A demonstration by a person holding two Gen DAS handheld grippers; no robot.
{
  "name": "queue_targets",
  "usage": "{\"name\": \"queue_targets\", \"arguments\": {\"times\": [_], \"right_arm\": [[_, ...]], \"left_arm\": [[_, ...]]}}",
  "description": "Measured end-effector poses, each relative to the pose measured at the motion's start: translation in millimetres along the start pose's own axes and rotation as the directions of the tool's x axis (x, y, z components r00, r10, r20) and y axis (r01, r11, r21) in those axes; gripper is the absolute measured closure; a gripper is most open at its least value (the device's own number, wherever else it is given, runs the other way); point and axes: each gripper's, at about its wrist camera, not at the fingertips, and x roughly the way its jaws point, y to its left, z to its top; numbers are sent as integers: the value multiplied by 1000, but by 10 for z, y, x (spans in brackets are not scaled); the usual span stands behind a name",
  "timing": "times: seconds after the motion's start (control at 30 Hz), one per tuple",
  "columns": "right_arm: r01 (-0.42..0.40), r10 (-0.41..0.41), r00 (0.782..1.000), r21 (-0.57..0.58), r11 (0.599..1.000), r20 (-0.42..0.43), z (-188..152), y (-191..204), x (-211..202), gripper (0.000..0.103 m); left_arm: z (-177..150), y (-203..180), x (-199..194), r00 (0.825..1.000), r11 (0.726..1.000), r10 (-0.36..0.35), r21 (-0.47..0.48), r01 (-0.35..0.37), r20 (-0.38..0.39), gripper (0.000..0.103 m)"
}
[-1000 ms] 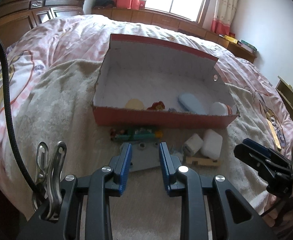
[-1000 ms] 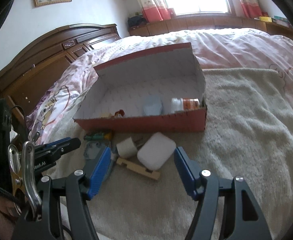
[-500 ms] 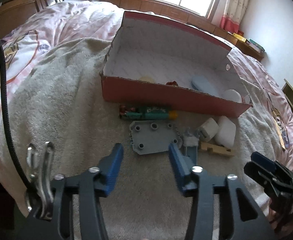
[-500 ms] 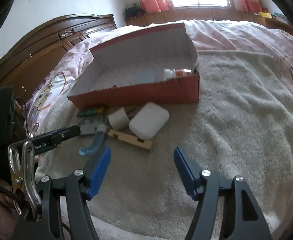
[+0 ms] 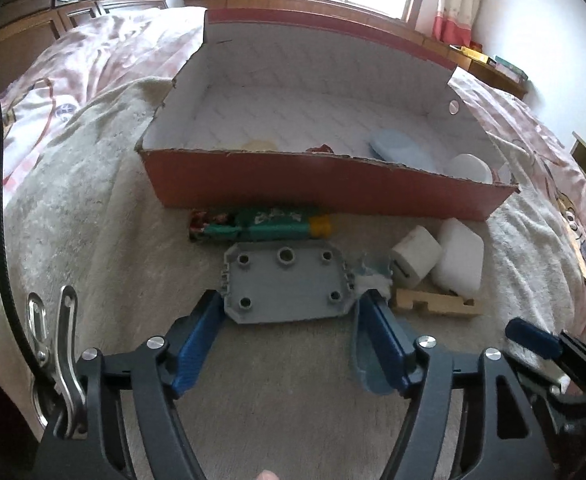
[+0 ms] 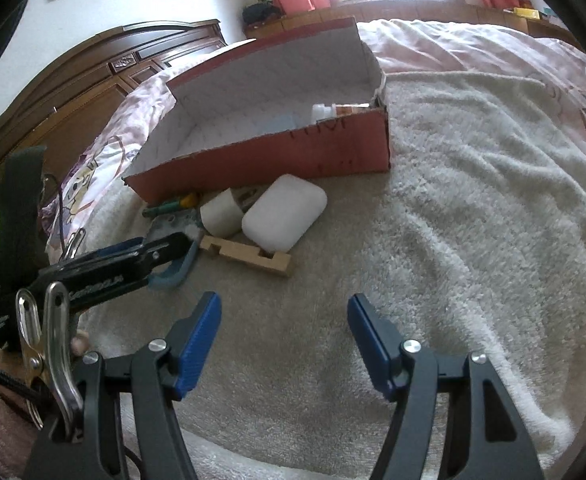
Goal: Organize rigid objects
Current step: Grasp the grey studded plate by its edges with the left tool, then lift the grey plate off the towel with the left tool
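My left gripper (image 5: 289, 316) jaws are opening wide, straddling the near edge of the flat grey plastic plate with round holes (image 5: 287, 286), not pressing it. My right gripper (image 6: 284, 320) jaws sit released, empty, over the cream fleece blanket (image 6: 473, 220) on the bed. The red cardboard box (image 5: 333, 186) lies just beyond the plate, in a bedroom.

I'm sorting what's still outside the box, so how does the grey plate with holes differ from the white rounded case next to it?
The grey plate is flat, angular and has round holes; the white case is thick, smooth and pillow-shaped with no holes. The grey plate lies between the left gripper's opening jaws, pads not yet pressing; the white case lies apart from both grippers, leaning on a wooden piece. Both lie on the beige blanket outside the red box.
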Motion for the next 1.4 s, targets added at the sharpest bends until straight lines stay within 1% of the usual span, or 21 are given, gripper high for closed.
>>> {"name": "queue_targets", "arguments": {"times": [0.13, 0.23, 0.33, 0.57, 0.7, 0.8, 0.9, 1.0, 1.17, 1.4], "right_arm": [[0, 0, 1000, 0, 1000, -4, -11, 2, 24, 34], [-3, 3, 1000, 1, 1000, -3, -16, -6, 25, 34], [-4, 4, 1000, 2, 1000, -2, -19, -4, 29, 34], [-1, 1, 1000, -1, 1000, -1, -22, -8, 30, 34], [1, -1, 1000, -4, 1000, 0, -22, -2, 29, 34], [1, -1, 1000, -4, 1000, 0, -22, -2, 28, 34], [-1, 1, 1000, -3, 1000, 1, -27, -4, 26, 34], [1, -1, 1000, -4, 1000, 1, -28, -5, 26, 34], [2, -2, 1000, -12, 1000, 0, -34, 0, 22, 34], [6, -6, 1000, -17, 1000, 2, -33, 22, 40, 33]], "left_arm": [[46, -13, 50, 1000, 1000, 8, -5, -8, 6, 29], [38, -39, 78, 999, 999, 33, 21, -33, 23, 29], [24, -40, 66, 999, 999, 36, 35, -37, 30, 29], [-36, 139, -33, 1000, 1000, 15, -28, -14, 20, 29], [-71, 224, -119, 999, 998, -28, -62, 29, 17, 30], [-100, 257, -163, 999, 997, -39, -66, 39, 11, 30], [-153, 272, -190, 1000, 998, -29, -58, 29, 4, 30], [-206, 244, -173, 1000, 999, -25, -28, 24, -5, 30], [-199, 136, -119, 1000, 999, 16, 28, -16, 7, 30], [-143, 77, -42, 998, 998, 44, 51, -46, 34, 29]]}}
